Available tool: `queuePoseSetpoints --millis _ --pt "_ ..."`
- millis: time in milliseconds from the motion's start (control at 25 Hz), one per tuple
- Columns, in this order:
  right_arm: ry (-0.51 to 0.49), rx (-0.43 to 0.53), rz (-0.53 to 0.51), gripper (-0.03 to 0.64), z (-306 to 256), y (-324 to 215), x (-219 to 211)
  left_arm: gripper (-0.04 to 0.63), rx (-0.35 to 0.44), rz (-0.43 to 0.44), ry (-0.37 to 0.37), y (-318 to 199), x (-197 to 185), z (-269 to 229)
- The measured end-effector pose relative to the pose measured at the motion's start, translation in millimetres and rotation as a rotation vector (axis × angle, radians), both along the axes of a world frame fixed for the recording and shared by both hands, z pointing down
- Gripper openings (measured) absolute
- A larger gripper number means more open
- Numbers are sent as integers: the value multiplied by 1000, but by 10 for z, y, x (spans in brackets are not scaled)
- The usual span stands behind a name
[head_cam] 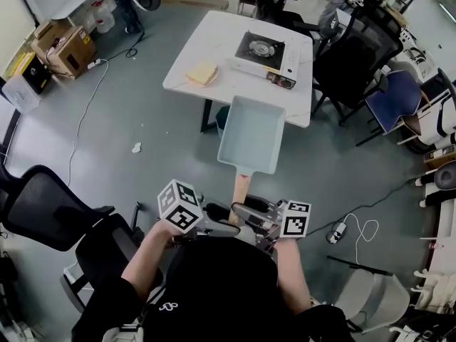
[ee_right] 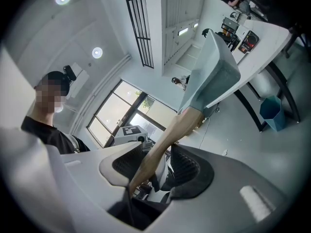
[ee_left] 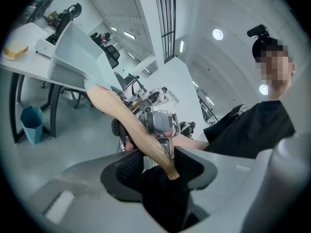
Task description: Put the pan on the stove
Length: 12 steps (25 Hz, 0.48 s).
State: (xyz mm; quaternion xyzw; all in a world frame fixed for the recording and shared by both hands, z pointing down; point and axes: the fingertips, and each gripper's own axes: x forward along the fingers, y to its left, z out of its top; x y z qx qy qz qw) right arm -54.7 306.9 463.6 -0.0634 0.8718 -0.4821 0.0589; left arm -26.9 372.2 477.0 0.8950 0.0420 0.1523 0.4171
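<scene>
Carry stage: the pan (head_cam: 251,135) is held aloft, handle (head_cam: 241,187) clenched by left tongs (ee_left: 158,155) and right tongs (ee_right: 155,152); next it needs lowering flat onto the stove (head_cam: 260,48).

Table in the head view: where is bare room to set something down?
Bare: on the table, the far-left corner, behind the bread slice and left of the portable gas stove; also the strip between stove and near-right edge. The stove's burner is unoccupied. The held pan hides part of the near edge.

An office-like lab: swivel chairs (head_cam: 39,209), white table (head_cam: 214,34), cardboard boxes (head_cam: 68,48), floor cables (head_cam: 82,120).
</scene>
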Motion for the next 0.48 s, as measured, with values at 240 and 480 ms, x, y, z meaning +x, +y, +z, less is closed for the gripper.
queuePoseSetpoints --millis 240,480 --pt "16 -10 12 184 21 -26 -30 198 -9 13 9 -22 -37 19" --pt "19 5 10 184 1 -114 -61 198 3 14 9 -109 -63 5"
